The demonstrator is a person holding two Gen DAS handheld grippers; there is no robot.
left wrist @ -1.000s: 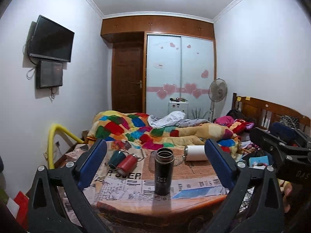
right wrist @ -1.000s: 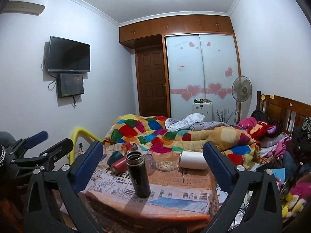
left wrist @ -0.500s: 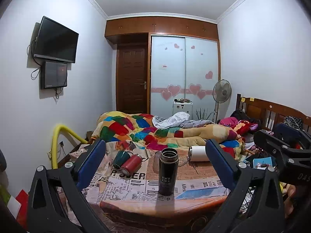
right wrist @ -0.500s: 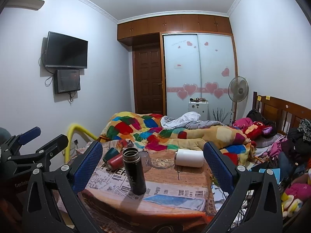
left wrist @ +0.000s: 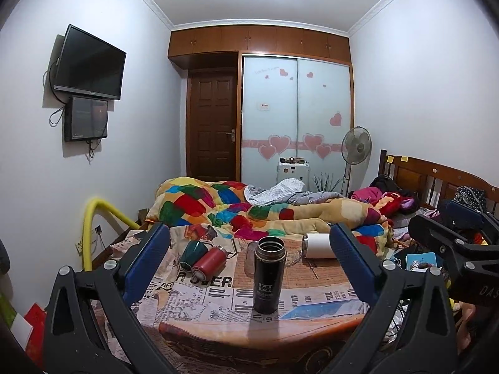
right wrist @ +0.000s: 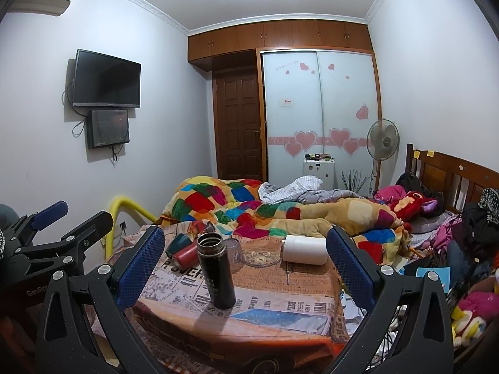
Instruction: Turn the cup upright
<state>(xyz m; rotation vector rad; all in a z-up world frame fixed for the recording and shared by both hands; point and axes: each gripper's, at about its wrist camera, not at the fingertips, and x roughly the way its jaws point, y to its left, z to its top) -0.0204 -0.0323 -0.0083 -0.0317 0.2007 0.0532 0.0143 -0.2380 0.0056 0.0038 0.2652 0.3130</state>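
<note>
Both tools are hanging back from the surface with nothing between their blue pads. The left gripper is spread wide, its jaws released at 9 and 3 o'clock of the frame. The right gripper is likewise gaping and carrying nothing.

Compared with a second ago, both cameras are sitting slightly higher and further off, so the surface is showing lower in each view; the objects themselves are lying where they were. That reads as a pull-back, not an approach.

The black flask, nearest the front edge at 6 o'clock of centre, is standing upright on the newspaper, mouth open to the ceiling. Judging from that, its flip looks finished.

Behind it a clear glass is standing, whether mouth up I cannot tell. At 10 o'clock from the flask a red flask and a green cup are lying on their sides, touching. At 2 o'clock a white cup is also lying on its side. These probably remain to be righted.

Beyond the surface, the patchwork quilt is covering the bed.
</note>
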